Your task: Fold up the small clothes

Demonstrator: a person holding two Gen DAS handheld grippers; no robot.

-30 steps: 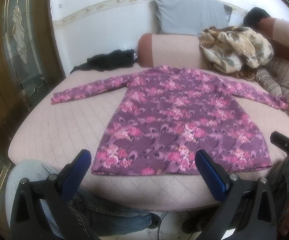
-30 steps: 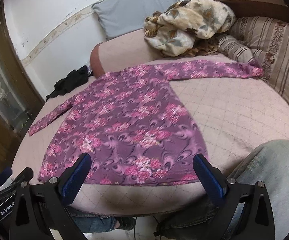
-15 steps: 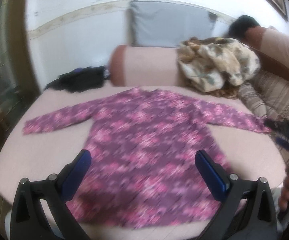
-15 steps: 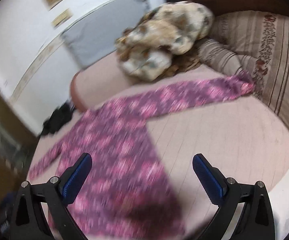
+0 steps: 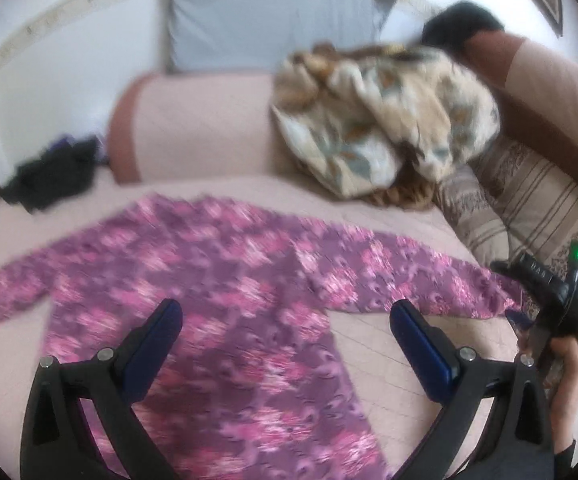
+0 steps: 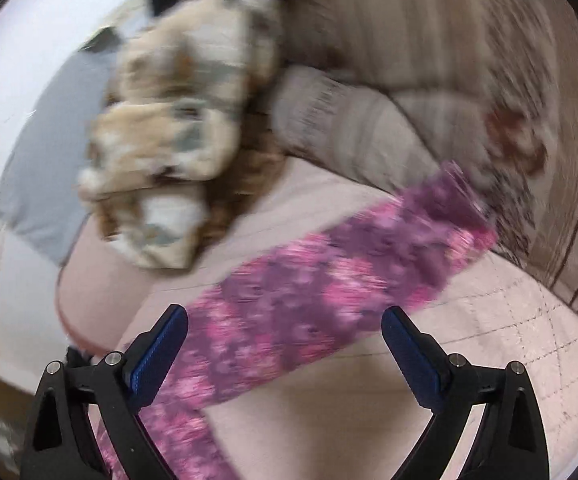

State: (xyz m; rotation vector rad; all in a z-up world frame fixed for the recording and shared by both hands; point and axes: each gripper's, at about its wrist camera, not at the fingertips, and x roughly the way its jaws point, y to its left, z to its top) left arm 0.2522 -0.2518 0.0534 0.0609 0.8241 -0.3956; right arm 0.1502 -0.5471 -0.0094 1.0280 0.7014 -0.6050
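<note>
A pink quilted bed [image 5: 373, 208] carries the floral purple dress [image 5: 225, 300], spread flat at its middle. The left view shows the whole garment under the wide, empty left claw [image 5: 285, 344]; the right view shows only one sleeve [image 6: 329, 280] stretching toward the bed's cushioned edge, beneath the wide, empty right claw [image 6: 285, 344].

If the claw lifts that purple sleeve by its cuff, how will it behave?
Probably floppy: the sleeve lies flat on the bed, so it should drape and sag from the right claw. Likely light. The dress body may drag along, since they are joined.
</note>
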